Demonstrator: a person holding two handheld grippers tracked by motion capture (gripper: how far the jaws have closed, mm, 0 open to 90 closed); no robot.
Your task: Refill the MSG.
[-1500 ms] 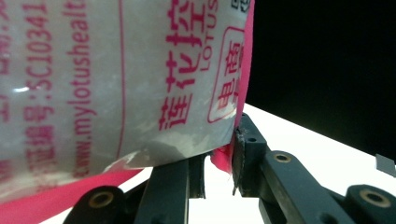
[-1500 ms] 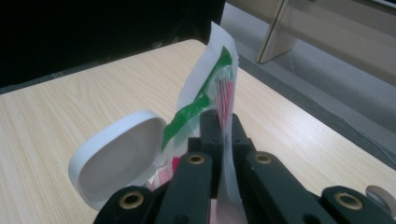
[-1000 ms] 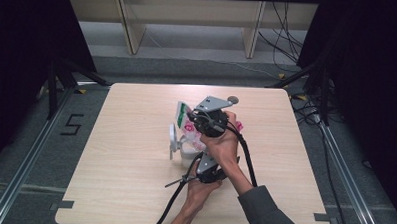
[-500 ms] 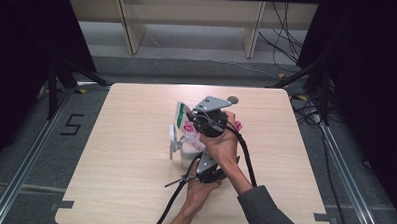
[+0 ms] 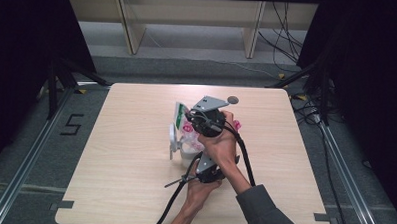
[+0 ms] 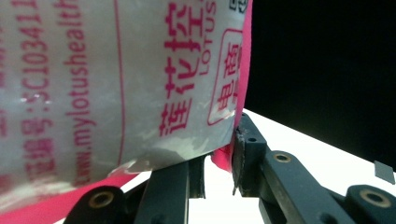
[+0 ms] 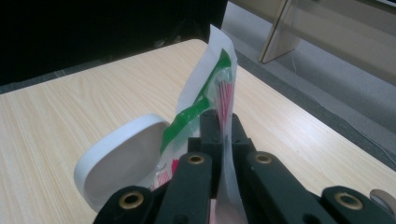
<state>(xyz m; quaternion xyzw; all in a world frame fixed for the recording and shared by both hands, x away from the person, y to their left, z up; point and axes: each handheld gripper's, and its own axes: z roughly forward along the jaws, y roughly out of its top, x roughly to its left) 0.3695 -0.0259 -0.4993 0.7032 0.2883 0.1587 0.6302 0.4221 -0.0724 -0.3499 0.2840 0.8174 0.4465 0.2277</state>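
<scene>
The left tongs (image 6: 219, 172) hold the lower edge of the plastic packet (image 5: 189, 134), which stands above the desk (image 5: 109, 164) with its long axis almost upright. Directly above, the right tongs (image 7: 219, 128) are closed on its top edge, beside a white lid (image 7: 121, 163).

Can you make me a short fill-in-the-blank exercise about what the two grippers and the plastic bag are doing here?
1. The right gripper is shut on the plastic bag's ____ edge.
2. The print on the bag in the left gripper view is ____ in colour.
3. Beside the bag a white lid stands over the ____ table.
4. The left gripper holds the ____.

Missing words: top; pink; wooden; bag
</scene>
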